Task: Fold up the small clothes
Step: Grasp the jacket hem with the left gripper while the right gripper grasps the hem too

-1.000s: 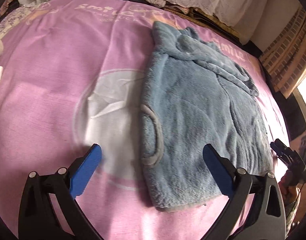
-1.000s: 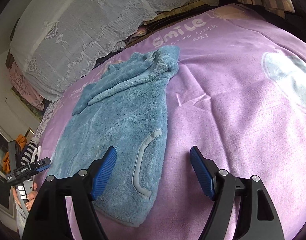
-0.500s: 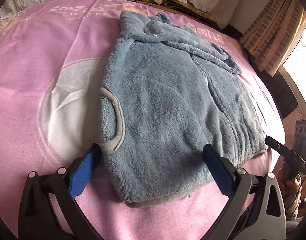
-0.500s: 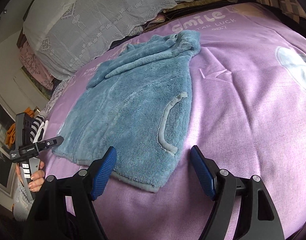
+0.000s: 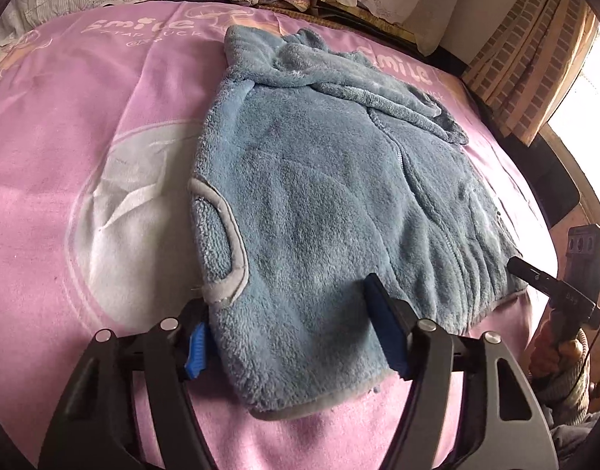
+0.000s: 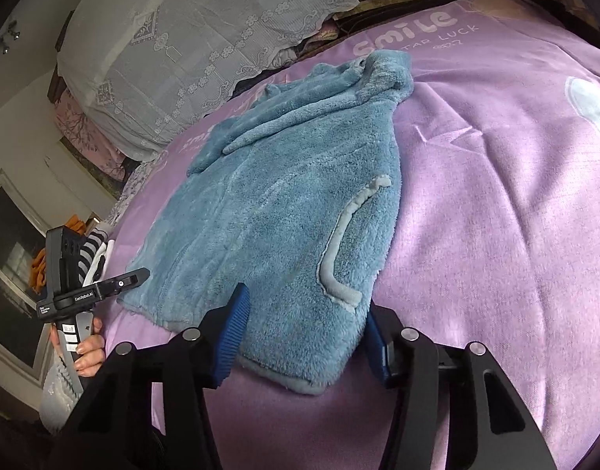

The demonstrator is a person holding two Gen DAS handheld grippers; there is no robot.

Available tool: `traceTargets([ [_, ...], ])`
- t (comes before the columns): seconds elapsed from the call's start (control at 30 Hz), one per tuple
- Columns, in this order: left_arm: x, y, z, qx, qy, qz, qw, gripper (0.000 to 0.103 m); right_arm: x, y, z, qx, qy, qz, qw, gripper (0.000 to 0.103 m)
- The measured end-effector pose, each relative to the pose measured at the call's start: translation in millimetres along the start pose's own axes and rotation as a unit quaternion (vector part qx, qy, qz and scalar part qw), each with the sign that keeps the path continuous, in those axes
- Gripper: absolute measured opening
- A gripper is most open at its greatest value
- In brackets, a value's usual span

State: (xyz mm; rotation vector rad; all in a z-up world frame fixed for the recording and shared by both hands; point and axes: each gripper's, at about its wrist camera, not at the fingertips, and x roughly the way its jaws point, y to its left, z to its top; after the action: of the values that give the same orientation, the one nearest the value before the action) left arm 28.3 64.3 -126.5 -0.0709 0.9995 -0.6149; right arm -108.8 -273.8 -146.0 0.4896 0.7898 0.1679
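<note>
A blue fleece garment [image 5: 331, 203] lies flat on the pink bedspread [image 5: 64, 156], hem towards me and a grey-trimmed armhole [image 5: 221, 243] at its left edge. My left gripper [image 5: 290, 337] straddles the near hem corner. Its jaws are closing: the left pad [image 5: 196, 346] is at the garment's edge and the right pad [image 5: 382, 329] lies on the fleece, which is not bunched. In the right wrist view my right gripper [image 6: 303, 325] straddles a hem corner of the garment [image 6: 284, 211] beside the armhole trim [image 6: 339, 243]. Its jaws are closing too, with flat fleece between them.
White lace-covered bedding [image 6: 205, 39] is piled at the head of the bed. A checked curtain [image 5: 527, 62] and a bright window stand at the right. The other hand-held gripper [image 5: 535, 276] [image 6: 119, 284] shows at each view's edge, gripped by a hand [image 6: 88, 346].
Both grippers have come in closer over the garment's near hem. In the last half second both pairs of jaws narrowed from wide open, and fleece now lies between the pads.
</note>
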Motion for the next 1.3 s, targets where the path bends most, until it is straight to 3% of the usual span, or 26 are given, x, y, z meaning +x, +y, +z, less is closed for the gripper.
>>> traceTargets([
  [0.03, -0.4, -0.1, 1.6, -0.003, 0.000, -0.004, 1.0000, 0.055, 2.4, 1.1, 0.8, 0.002, 0.002, 0.001, 1.000, 0.043],
  [0.1, -3.0, -0.5, 1.6, -0.004, 0.000, -0.007, 1.0000, 0.045, 3.0, 2.0, 0.7, 0.004, 0.005, 0.007, 1.000, 0.024],
  [0.27, -12.7, 6.1, 6.7, -0.017, -0.011, -0.009, 0.9998, 0.015, -8.3, 2.0, 5.5, 0.011, -0.010, 0.018, 1.000, 0.018],
  [0.47, -21.6, 3.6, 29.0, -0.012, -0.031, -0.004, 0.9994, 0.013, -14.5, 6.6, 27.3, 0.015, -0.028, 0.036, 0.999, 0.018],
  [0.73, -25.3, -5.6, 65.2, 0.006, -0.058, 0.035, 0.9977, 0.013, -18.3, 12.1, 62.9, 0.009, -0.054, 0.040, 0.998, 0.017],
  [1.3, -2.6, -12.1, 128.3, 0.014, -0.069, 0.072, 0.9949, 0.013, 20.1, 14.3, 134.8, 0.012, -0.067, 0.039, 0.997, 0.018],
])
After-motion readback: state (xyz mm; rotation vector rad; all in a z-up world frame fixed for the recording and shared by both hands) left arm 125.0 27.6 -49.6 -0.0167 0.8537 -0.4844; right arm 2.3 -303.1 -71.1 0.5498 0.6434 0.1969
